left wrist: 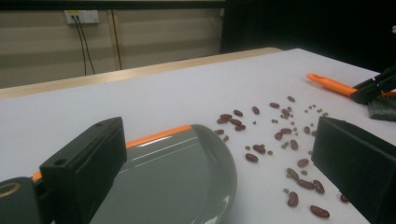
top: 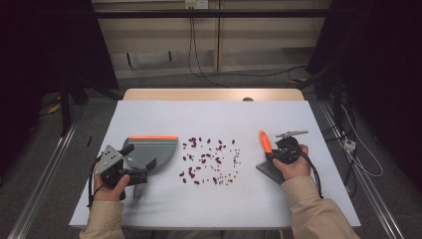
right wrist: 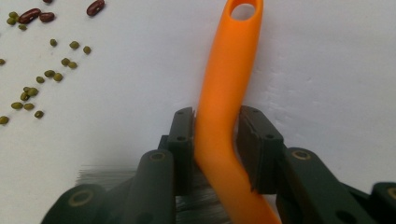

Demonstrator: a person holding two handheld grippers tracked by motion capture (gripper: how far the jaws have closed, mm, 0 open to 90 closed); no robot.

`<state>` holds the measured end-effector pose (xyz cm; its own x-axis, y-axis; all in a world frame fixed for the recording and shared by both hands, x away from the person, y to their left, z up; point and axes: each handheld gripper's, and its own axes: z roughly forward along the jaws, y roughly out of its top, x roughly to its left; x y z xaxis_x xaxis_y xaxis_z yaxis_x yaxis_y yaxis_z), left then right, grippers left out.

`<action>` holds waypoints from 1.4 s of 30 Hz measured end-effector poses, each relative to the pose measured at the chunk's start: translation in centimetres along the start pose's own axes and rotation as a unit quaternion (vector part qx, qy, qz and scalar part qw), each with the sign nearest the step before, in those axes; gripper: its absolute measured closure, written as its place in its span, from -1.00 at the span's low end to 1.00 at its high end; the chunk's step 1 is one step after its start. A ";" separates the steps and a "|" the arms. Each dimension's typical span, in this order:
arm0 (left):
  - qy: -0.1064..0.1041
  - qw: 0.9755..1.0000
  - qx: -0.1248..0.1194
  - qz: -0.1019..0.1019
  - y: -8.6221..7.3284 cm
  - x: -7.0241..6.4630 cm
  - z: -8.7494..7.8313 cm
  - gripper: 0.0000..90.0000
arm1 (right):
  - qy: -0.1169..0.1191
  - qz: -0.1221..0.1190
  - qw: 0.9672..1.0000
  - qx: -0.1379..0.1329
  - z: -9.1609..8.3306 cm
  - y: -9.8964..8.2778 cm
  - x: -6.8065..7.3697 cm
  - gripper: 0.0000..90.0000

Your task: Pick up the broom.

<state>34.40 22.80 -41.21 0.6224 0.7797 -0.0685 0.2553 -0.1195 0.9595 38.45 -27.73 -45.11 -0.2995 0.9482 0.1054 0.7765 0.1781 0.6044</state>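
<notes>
Right gripper [right wrist: 217, 135] clamps smooth curved orange brush handle [right wrist: 226, 79]; left gripper [left wrist: 219, 163] wide over glossy grey dustpan [left wrist: 182, 177].

1 grey dustpan [top: 149, 152], 1 orange-handled brush [top: 266, 149], 2 grippers, and scattered beans [top: 209, 160] too many to count.

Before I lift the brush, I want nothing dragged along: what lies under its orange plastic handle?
Under the orange plastic handle only bare white table shows; the beans lie off to one side. The right gripper covers the lower stretch above the grey bristles.
</notes>
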 end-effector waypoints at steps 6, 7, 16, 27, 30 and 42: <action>0.002 1.000 -0.003 0.007 0.3 0.1 -0.4 -0.93 | 0.007 -0.002 1.000 0.006 -0.1 0.3 -0.3 0.53; 0.003 1.000 -0.004 0.005 0.3 0.1 -0.4 -0.93 | 0.005 0.001 1.000 0.007 -0.1 0.3 -0.2 0.53; 0.008 1.000 -0.009 0.003 0.4 0.0 -0.8 -0.93 | 0.027 0.014 0.999 -0.037 -1.4 0.8 -0.7 0.55; -0.011 1.000 -0.003 0.005 0.8 -0.5 -0.2 -0.93 | 0.068 0.031 0.988 -0.136 -4.2 0.7 -0.9 0.57; -0.020 1.000 -0.006 0.007 1.1 -0.9 -0.1 -0.93 | 0.080 0.041 0.981 -0.173 -5.5 0.6 -1.1 0.58; -0.059 0.998 -0.007 0.027 3.6 -3.7 1.2 -0.92 | 0.110 0.062 0.958 -0.258 -8.3 0.7 -1.0 0.59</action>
<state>33.93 18.77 -37.81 0.7177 0.6947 -0.0475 0.2095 -0.1503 0.9662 34.71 -30.72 -38.28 -0.3777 0.8648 0.3309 0.4525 -0.1394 0.8808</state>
